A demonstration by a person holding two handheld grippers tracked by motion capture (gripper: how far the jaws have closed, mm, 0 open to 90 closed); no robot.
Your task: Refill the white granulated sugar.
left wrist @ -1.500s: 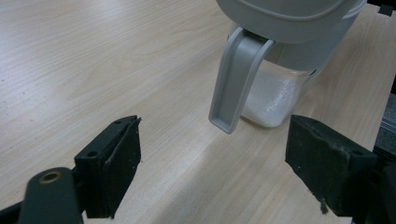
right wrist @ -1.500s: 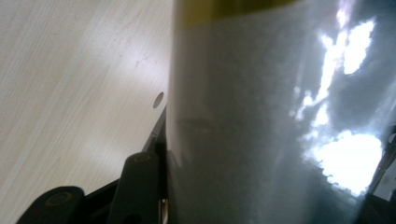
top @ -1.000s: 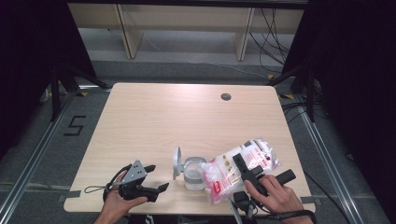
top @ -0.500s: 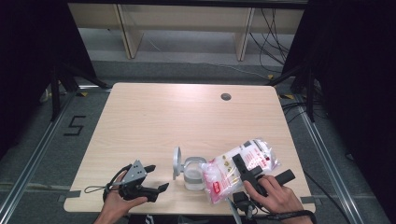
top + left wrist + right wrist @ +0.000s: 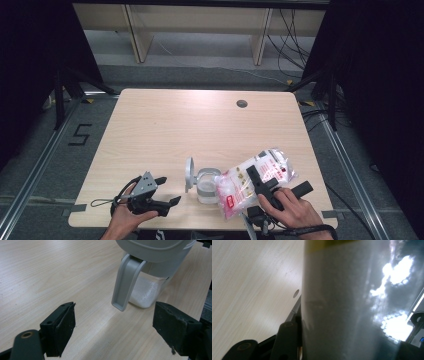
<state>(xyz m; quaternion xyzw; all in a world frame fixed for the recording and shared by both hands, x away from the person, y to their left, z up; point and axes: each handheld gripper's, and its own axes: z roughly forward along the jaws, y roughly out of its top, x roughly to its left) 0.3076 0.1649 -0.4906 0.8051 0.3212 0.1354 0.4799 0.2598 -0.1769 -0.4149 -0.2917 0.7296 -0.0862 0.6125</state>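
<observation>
Nothing has shifted since the earlier frames: both hands, the bag and the jar sit where they did a second ago.

At the left of the high view, the person's left hand (image 5: 131, 216) holds the left gripper (image 5: 168, 191) low over the front edge of the table (image 5: 200, 125), its tips pointing right toward the jar. Its jaws stand wide apart with nothing between them. In the left gripper view the two black pads (image 5: 65, 325) frame bare wood, and the jar (image 5: 152, 277) stands ahead of them, clear of both. Its grey latch arm (image 5: 125, 285) hangs down the front of the glass, roughly midway between the jaws but beyond their tips, with a little white powder in the bottom of the jar.

Next to the right in the high view, the jar (image 5: 207, 186) is upright near the front edge, and its grey lid (image 5: 189, 174) is swung open and stands on edge at its left side.

Further right, the plastic bag (image 5: 255, 180) of white contents with a red label is tilted, its lower end at the jar's mouth and its upper end raised to the right. The right gripper (image 5: 256, 176) clamps the bag near its middle, held by the right hand (image 5: 290, 210) at the front right corner. In the right gripper view the bag's film (image 5: 352, 305) fills the space between the jaws, pressed against the left jaw.
</observation>
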